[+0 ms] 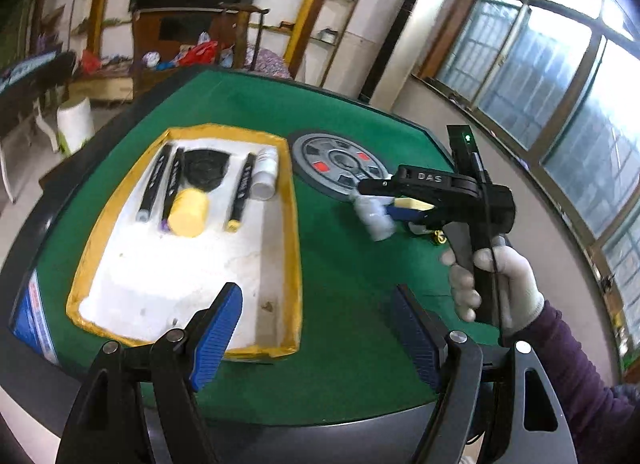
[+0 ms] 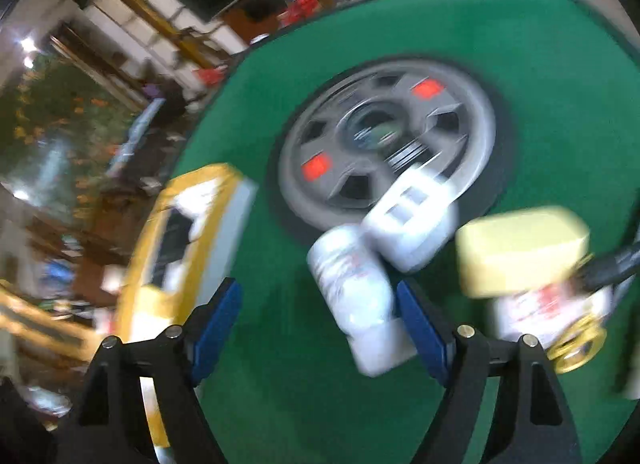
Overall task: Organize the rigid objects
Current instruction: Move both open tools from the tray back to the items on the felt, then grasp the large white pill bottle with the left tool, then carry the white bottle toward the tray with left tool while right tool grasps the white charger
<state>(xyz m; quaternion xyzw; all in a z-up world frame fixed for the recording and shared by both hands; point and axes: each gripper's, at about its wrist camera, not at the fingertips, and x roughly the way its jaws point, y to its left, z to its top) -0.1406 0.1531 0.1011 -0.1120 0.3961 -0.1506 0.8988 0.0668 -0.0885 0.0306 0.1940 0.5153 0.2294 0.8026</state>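
I'm working over a green table (image 1: 344,304) with a round grey hub (image 1: 340,162) set in its middle. To my left sits the tray (image 1: 290,248), yellow-rimmed and white inside, and I judge the job well along: three dark pens (image 1: 154,184) lie in a row there, with a dark shield-shaped piece (image 1: 206,170), a yellow cap (image 1: 188,212) and one white bottle (image 1: 265,172) lying at the far right side. The near half of the tray is bare.

What is left lies outside it, near the hub. In the right wrist view I see a white bottle (image 2: 356,296), a white block (image 2: 412,228) touching it at the far end, a yellow-capped jar (image 2: 532,276) further right, and a small gold ring (image 2: 576,348) beside that. All of this is blurred, so I cannot read labels.

My right gripper (image 2: 320,324) has its jaws apart. The bottle lies on its side against the right pad (image 2: 420,328), only partly between the jaws; whether it already touches both pads I cannot tell, but the left pad looks well clear of it, so I count it as not yet grasped. From the left wrist view the same gripper sits low over that cluster.

My left gripper (image 1: 316,336) hangs with jaws wide and empty, above the near right corner of the tray.

My guess is four things remain to go in, the bottle first
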